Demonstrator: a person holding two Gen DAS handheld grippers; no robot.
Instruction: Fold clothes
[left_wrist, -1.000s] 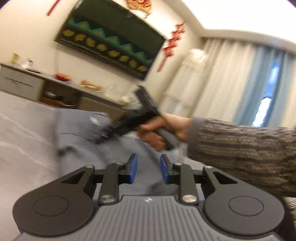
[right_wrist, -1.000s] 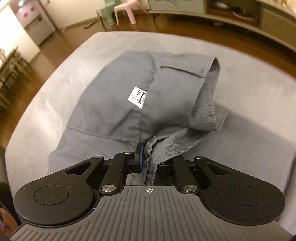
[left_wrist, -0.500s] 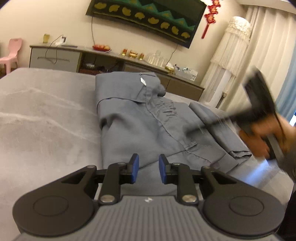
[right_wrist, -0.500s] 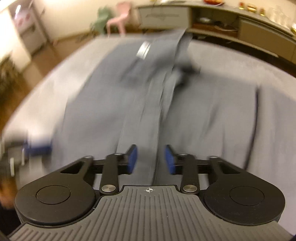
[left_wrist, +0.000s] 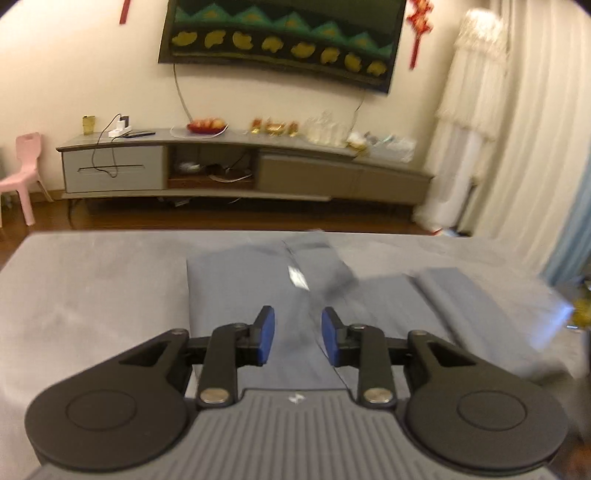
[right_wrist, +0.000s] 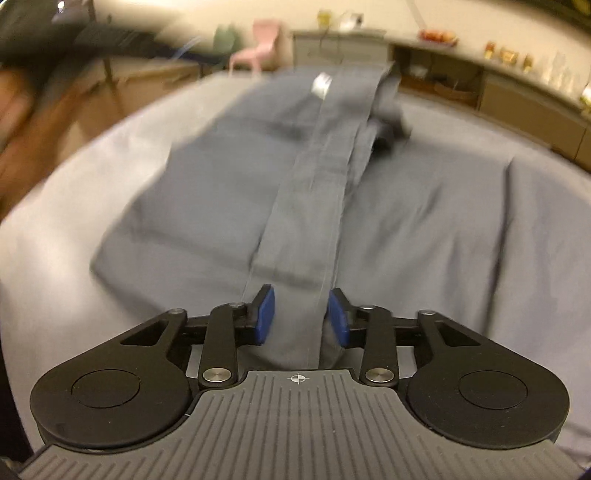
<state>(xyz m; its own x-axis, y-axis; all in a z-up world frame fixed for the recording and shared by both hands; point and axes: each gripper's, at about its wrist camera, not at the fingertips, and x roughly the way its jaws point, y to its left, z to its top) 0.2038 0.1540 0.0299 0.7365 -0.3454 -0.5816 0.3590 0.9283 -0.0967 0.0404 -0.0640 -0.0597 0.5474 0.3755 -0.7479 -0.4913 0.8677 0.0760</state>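
behind the grey bed a long tv cabinet runs along the wall, well apart from your work. from your left wrist, the grey garment lies spread on the bed, straight ahead of your left gripper, whose jaws are opening with nothing pressed between the blue pads; cloth shows only underneath them. a white label sits on the garment beyond the gripper, and a long sleeve-like panel stretches off to the garment's right. bare bed lies left of the garment, so you have room on that side.

from your right wrist, the garment fills the middle of the bed, and a flat strip of its fabric runs up from your right gripper. its jaws are opening too; the strip lies between the pads but they are not pinching it. the blur at the garment's upper left looks like your other tool.

judging by the folds, this cloth is light, limp and a little slippery, so take it by a hem or seam, not mid-panel. the bed's rounded edge lies beyond the garment's left.
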